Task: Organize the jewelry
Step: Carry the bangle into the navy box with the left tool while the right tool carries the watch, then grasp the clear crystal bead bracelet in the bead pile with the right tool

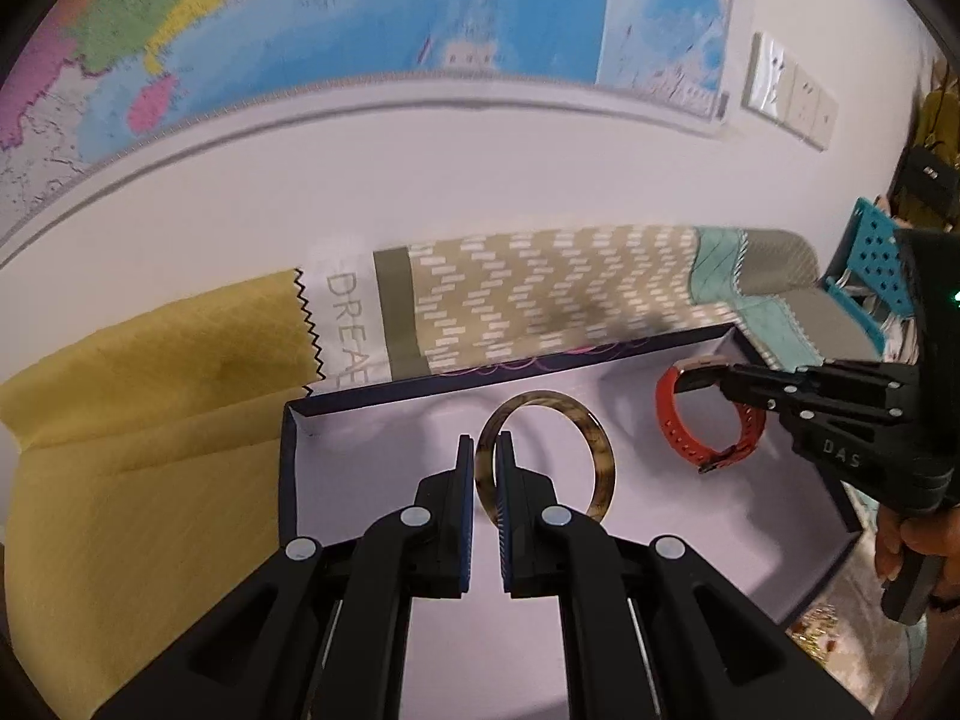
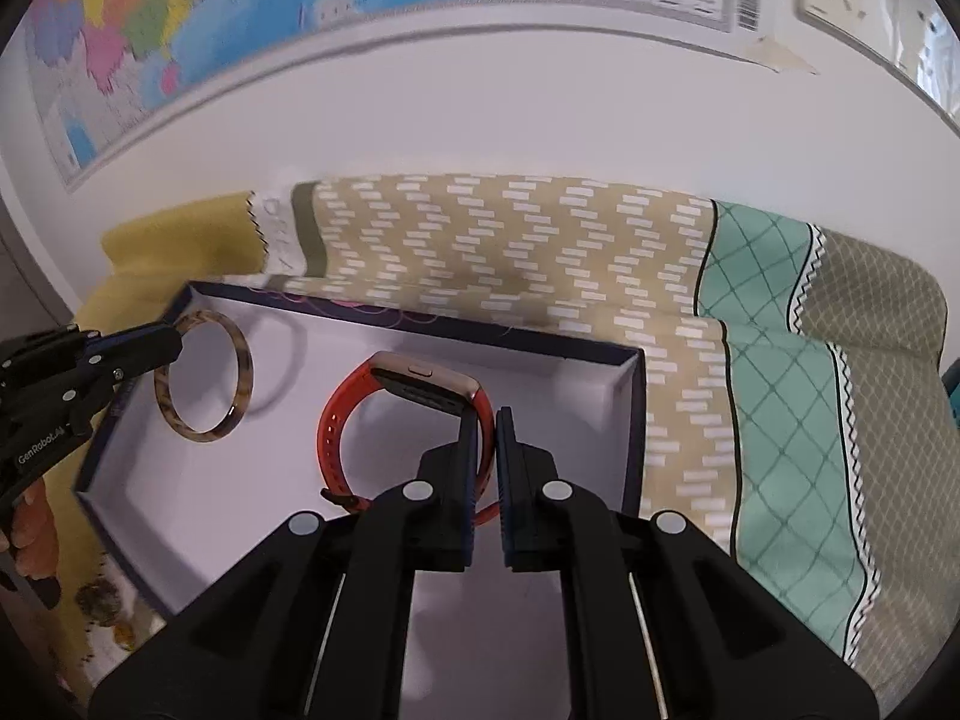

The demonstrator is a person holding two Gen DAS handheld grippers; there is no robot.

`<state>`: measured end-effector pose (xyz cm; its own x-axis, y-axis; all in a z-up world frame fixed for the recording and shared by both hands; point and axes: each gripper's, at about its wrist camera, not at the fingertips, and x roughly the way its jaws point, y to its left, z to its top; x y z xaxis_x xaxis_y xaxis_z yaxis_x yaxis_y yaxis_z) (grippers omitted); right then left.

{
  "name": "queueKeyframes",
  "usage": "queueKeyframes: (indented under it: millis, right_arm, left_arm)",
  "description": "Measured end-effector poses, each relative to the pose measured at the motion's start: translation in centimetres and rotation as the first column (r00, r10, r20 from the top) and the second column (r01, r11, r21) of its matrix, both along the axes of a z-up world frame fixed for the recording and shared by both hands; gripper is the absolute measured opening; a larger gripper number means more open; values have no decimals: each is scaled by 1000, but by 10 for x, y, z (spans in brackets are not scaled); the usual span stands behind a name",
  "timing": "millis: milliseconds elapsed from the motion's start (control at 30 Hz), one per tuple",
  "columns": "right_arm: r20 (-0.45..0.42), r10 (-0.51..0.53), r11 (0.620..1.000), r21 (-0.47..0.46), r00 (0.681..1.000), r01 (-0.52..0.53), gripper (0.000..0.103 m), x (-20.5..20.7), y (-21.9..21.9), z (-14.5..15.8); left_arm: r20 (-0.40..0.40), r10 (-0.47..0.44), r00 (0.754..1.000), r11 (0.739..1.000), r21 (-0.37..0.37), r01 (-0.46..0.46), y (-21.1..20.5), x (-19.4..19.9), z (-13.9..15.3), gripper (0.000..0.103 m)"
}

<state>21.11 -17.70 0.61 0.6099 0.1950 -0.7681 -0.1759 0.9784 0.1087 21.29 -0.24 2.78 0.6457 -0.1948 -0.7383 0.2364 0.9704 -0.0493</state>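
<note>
Between the 2 fingers of our left gripper [image 1: 486, 450] sat the near-left rim of the tortoiseshell bangle [image 1: 603, 468], pinched and held upright over the pale floor of the shallow box [image 1: 291, 468]. We kept that gripper reaching forward and slightly down, with the rest of the ring arcing ahead and to the right of its tips. Off to its right, our right gripper [image 2: 487, 420] came in low from the box's right side, its fingers pressed on the strap of the orange watch [image 2: 336, 420] just behind the rose-gold face. The watch stood on edge, its loop curving left of the tips and its buckle end near the floor below them. From the right wrist view, the bangle hung well apart to the left. Behind both grippers lay the patterned cloth [image 2: 540, 240], with the yellow cloth [image 1: 150, 420] left of the box and a map [image 1: 330, 18] on the wall above.
</note>
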Motion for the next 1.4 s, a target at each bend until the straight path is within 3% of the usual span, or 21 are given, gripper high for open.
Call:
queueKeyframes:
  millis: [300,633,700,767,833,933,1067,1167,1233,1400]
  right_arm:
    - [-36,6,999,-47,999,-8,7,24,14,-9]
    - [-56,-6,998,-61,998,3,7,29,14,-17]
    - [-52,-22,998,-65,998,19,11,29,12,-17]
    - [-39,-33,998,-57,999,31,21,27,10,-16]
    - [-24,-43,998,-43,999,42,24,22,5,-12]
    - [7,-37,999,-5,999,37,26,6,-4,-1]
    - [76,1,998,68,997,-7,37,-31,-16,20]
    - [132,33,998,49,991,-40,52,-64,-15,32]
    - [155,69,997,10,985,-72,52,-88,-12,34]
    - [126,173,983,39,977,-179,52,-139,-6,23]
  left_arm:
    - [-81,24,996,999,45,-21,-2,30,-16,5]
    - [-121,22,992,998,56,-15,-5,46,-20,5]
    - [-131,26,991,998,61,-19,-7,49,-22,5]
    - [-149,28,988,998,59,-19,-9,53,-24,6]
    - [-143,44,989,997,70,-34,-9,55,-25,7]
    - [-119,49,992,997,61,-42,-7,52,-20,27]
    - [-43,59,997,997,59,-57,-1,35,-2,42]
    - [13,48,999,999,25,-48,6,12,16,55]
    - [58,38,998,999,17,-39,9,-8,28,59]
    - [131,-9,991,1000,25,6,6,-61,42,61]
